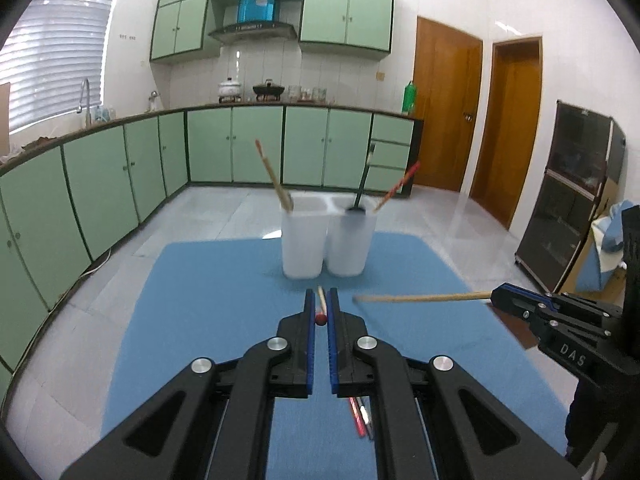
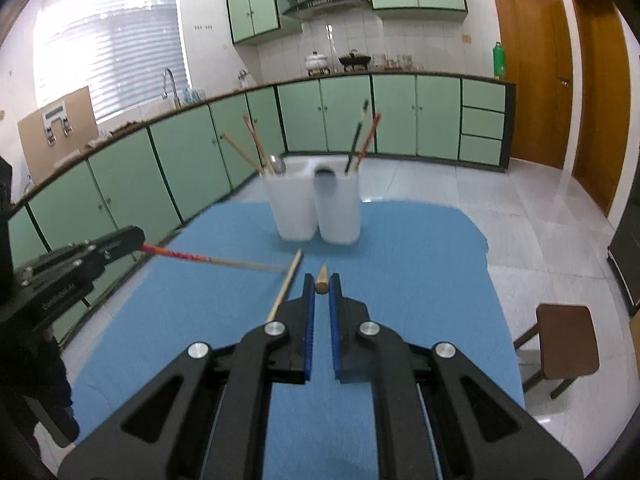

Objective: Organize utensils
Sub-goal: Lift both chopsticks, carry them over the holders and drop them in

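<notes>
Two translucent white containers [image 1: 302, 240] [image 2: 294, 208] stand side by side at the far end of the blue mat [image 1: 208, 300], each holding a few upright chopsticks and utensils. My left gripper [image 1: 320, 296] is shut on a red-ended chopstick [image 1: 320, 312], seen end-on; the right wrist view shows its red patterned shaft [image 2: 192, 257] sticking out of that gripper [image 2: 140, 240]. My right gripper [image 2: 322, 280] is shut on a plain wooden chopstick [image 2: 322, 282], whose length [image 1: 420, 298] points left from that gripper [image 1: 496, 295]. Both are held above the mat, short of the containers.
Another wooden chopstick [image 2: 286, 286] lies on the mat left of my right gripper. A few red and pale utensils [image 1: 360, 416] lie on the mat under my left gripper. A brown stool [image 2: 564, 340] stands right of the table, with green kitchen cabinets [image 1: 120, 176] behind.
</notes>
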`<state>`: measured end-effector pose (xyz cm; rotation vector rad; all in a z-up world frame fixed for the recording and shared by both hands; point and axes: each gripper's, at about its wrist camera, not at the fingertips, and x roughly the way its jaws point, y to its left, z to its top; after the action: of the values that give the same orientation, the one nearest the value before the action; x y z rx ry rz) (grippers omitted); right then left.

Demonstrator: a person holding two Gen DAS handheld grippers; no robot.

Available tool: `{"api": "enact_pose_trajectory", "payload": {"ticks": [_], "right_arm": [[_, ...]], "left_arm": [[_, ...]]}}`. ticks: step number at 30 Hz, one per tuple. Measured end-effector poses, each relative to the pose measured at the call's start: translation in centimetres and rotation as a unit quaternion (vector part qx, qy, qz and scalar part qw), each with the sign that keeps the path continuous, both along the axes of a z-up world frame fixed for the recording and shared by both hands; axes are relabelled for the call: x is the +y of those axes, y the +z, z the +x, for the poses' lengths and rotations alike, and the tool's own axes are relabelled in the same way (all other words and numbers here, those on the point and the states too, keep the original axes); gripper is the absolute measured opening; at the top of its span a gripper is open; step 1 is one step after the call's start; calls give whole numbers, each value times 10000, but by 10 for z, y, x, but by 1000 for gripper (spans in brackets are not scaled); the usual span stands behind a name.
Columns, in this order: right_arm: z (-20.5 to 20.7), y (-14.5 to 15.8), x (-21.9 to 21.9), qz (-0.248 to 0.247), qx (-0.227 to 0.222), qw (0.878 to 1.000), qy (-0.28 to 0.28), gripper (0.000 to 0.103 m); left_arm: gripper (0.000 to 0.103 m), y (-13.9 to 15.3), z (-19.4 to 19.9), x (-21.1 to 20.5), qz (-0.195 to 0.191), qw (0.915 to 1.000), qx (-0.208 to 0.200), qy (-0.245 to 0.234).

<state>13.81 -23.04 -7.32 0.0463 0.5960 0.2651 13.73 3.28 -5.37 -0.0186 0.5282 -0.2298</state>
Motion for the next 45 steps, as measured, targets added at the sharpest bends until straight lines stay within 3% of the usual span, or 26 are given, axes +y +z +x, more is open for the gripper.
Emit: {"api": "enact_pose_trajectory", "payload": {"ticks": [7,15,21,34,39,45], "right_arm": [[22,43,-2,181,-195,9995,168,6],[55,72,2,271,-86,9990,340,6],[70,100,3,277,-302,9983,420,6],[141,184,6,184,-1138,9931,237,6],[178,190,3,142,-1203,9926,91,6],[214,178,8,59,-1121,9937,55,6]], "left_arm": [[5,25,13,-3,94,9996,-237,-75],[5,44,29,-5,18,9991,-329,-266],[5,61,37,-6,-52,9980,-479,-416],[5,147,96,-25,-60,9868,-1516,-559],[5,163,139,-30,-81,9839,-1715,-493],[5,159,191,-34,-132,9832,-1787,-343]]}}
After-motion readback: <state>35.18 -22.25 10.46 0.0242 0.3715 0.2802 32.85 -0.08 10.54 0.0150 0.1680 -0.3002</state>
